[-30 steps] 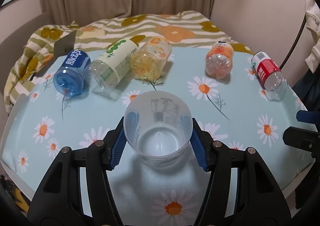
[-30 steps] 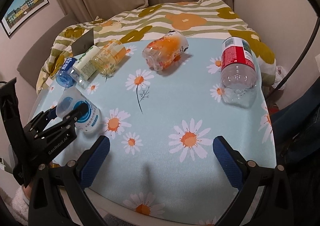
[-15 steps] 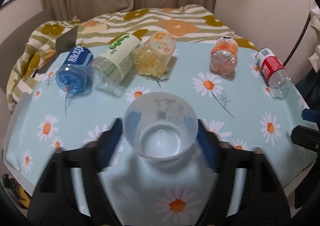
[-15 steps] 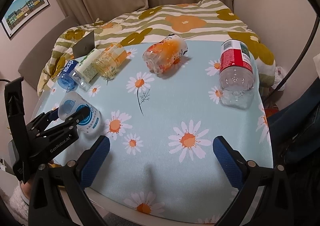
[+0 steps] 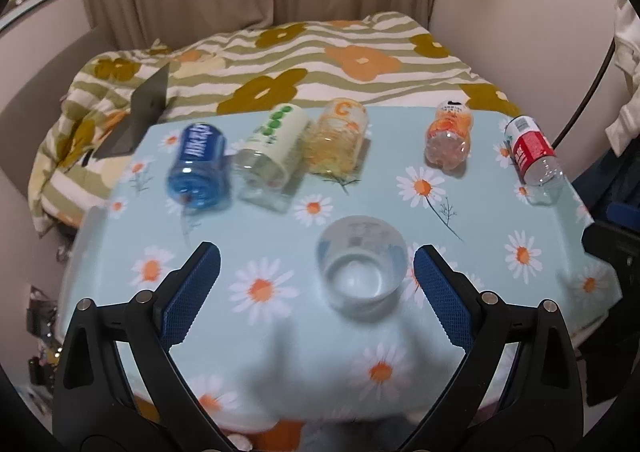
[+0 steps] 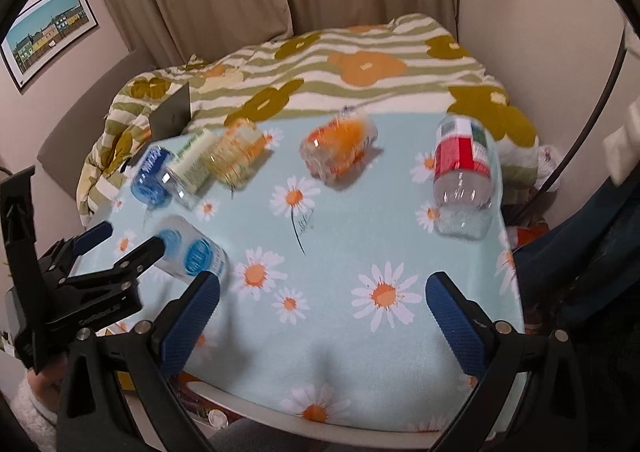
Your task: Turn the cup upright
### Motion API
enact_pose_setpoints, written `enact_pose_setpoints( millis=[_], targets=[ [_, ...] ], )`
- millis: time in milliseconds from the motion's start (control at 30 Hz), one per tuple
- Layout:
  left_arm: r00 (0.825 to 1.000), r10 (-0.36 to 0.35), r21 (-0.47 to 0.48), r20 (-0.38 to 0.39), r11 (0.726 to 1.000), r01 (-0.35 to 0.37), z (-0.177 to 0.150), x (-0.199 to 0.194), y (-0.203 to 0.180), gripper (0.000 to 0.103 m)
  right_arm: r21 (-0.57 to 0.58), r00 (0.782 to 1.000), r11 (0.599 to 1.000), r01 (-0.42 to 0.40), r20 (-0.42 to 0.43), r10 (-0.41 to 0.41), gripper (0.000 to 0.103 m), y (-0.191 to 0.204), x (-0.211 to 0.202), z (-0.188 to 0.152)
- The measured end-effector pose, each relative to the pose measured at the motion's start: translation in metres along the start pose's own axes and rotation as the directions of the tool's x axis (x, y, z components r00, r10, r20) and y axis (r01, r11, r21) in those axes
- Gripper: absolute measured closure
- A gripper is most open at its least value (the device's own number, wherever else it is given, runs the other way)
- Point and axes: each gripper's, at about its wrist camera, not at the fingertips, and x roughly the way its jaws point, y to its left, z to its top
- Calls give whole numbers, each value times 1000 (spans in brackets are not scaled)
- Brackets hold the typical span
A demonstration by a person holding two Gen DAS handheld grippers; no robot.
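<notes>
A clear plastic cup [image 5: 362, 266] with blue printed marks stands upright, mouth up, on the daisy-print tablecloth [image 5: 480, 212] near the front edge. My left gripper [image 5: 316, 292] is open and empty, with the cup between its blue pads, close to the right one, and a gap on both sides. In the right wrist view the cup [image 6: 192, 252] stands at the left with the left gripper [image 6: 128, 240] around it. My right gripper [image 6: 324, 312] is open and empty above the table's front right part.
Five plastic bottles lie on their sides along the far half of the table: blue [image 5: 198, 168], green-and-white [image 5: 272, 156], yellow [image 5: 338, 140], orange [image 5: 448, 138] and red-labelled [image 5: 534, 160]. A flowered quilt [image 5: 320, 64] lies behind. A grey card [image 5: 138, 120] leans at the back left.
My left gripper has opened and let go of the cup, then drawn back and to the left. The cup stays standing on the table. The right gripper has barely moved.
</notes>
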Motion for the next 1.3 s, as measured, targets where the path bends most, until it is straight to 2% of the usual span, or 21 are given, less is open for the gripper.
enact_pose_setpoints(
  millis=[100, 300, 567, 767, 1300],
  targets=[
    [1000, 0, -11, -24, 1000, 0, 8, -23, 16, 0, -2, 999, 999, 32, 37, -32, 0, 12, -23, 9],
    [1000, 2, -10, -19, 1000, -2, 23, -67, 44, 0, -8, 989, 992, 127, 79, -126, 0, 33, -57, 17],
    [1000, 2, -19, 16, 1000, -2, 23, -98, 61, 0, -59, 962, 966, 252, 122, -243, 0, 59, -73, 6],
    [999, 1, -57, 47, 998, 1, 21, -105, 70, 0, -8, 961, 969, 245, 133, -242, 0, 61, -74, 4],
    [997, 8, -34, 81, 999, -5, 23, -113, 70, 0, 3, 957, 969, 248, 154, -246, 0, 70, -77, 7]
  ],
)
